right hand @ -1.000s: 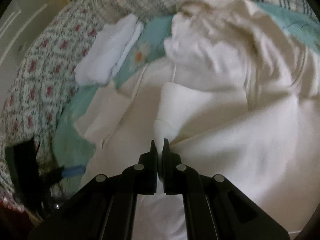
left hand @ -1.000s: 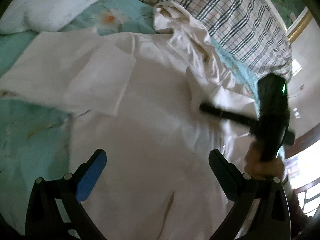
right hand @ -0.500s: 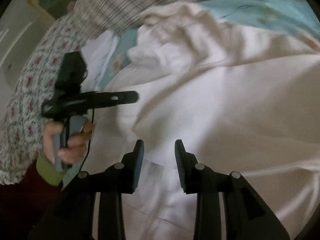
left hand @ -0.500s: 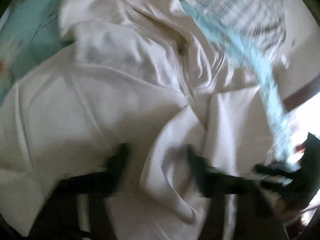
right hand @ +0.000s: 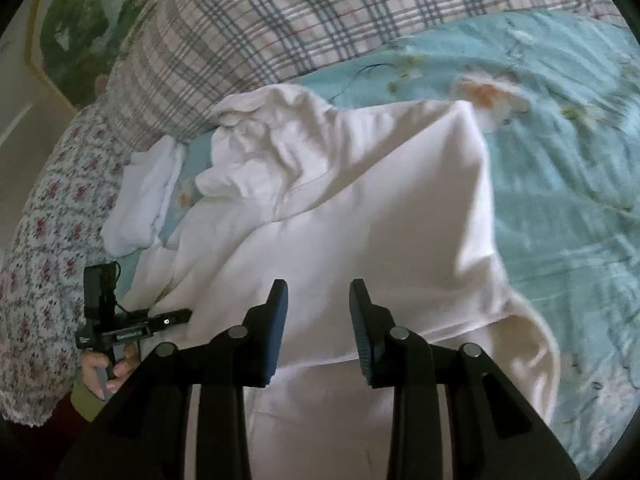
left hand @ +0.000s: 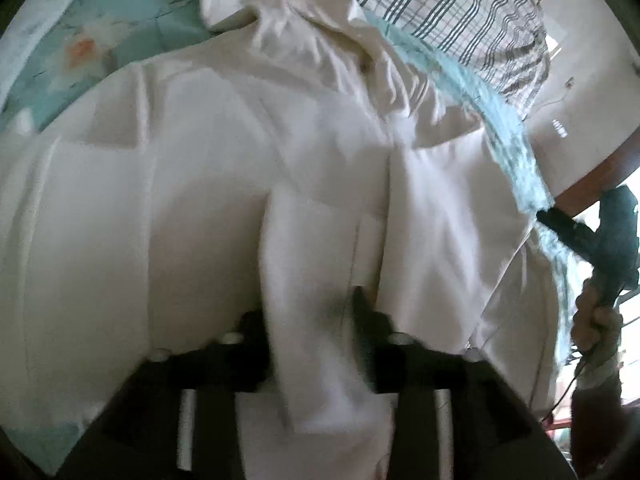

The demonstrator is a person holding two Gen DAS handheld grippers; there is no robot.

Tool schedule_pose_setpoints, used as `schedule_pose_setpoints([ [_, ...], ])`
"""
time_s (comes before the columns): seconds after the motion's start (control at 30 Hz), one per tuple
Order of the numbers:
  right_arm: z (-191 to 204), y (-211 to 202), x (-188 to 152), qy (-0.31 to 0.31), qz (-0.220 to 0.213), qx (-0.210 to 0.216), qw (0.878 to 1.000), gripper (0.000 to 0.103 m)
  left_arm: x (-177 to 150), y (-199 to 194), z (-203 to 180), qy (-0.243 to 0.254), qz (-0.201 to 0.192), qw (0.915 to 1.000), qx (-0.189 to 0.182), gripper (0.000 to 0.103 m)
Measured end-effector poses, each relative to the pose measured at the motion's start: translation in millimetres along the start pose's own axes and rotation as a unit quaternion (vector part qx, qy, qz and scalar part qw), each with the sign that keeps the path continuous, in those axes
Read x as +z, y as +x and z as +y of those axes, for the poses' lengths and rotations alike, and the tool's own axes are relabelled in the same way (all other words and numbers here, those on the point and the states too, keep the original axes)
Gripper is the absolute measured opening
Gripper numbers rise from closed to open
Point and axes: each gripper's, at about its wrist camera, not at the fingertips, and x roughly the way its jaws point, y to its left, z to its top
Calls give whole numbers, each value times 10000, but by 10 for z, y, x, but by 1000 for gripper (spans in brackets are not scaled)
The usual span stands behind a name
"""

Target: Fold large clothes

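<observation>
Cream hoodie [right hand: 360,216] lies spread across the middle of the bed, its hood [right hand: 264,128] crumpled toward the plaid pillow [right hand: 280,28] at the head edge. On the turquoise floral bedspread [right hand: 568,184] the body looks partly folded: in the right wrist view one side seems already turned in over the torso, giving a long straight edge, while the hood and the lower hem are not yet folded. A sleeve strip [left hand: 312,280] lies down the middle of the garment in the left wrist view. I judge the fold to be roughly at its midpoint, with the lengthwise halving still to do.

Left gripper [left hand: 310,308] points steeply down with that sleeve strip between its jaws, which have just been opening; blur hides whether the pads press it. Right gripper [right hand: 318,312] hovers tilted down over the body, jaws parted and empty, having just opened. A small white folded cloth [right hand: 140,200] sits near the head-left corner.
</observation>
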Motion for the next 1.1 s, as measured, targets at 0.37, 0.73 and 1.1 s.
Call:
schedule_pose_setpoints([
  [0.37,-456,-107,344,267,-176,-1461,9887,42,-41,-256,140,-884,-1295,9840,850,3],
  [0.73,-739,571,644,309,543,-1339,9890,4,-58,-324,-24,-1101,-1871,9740,648,3],
  [1.1,-633,61,563,240,-316,-1710,9845,5,-67,-21,22,-1107,-1575,9784,749,4],
])
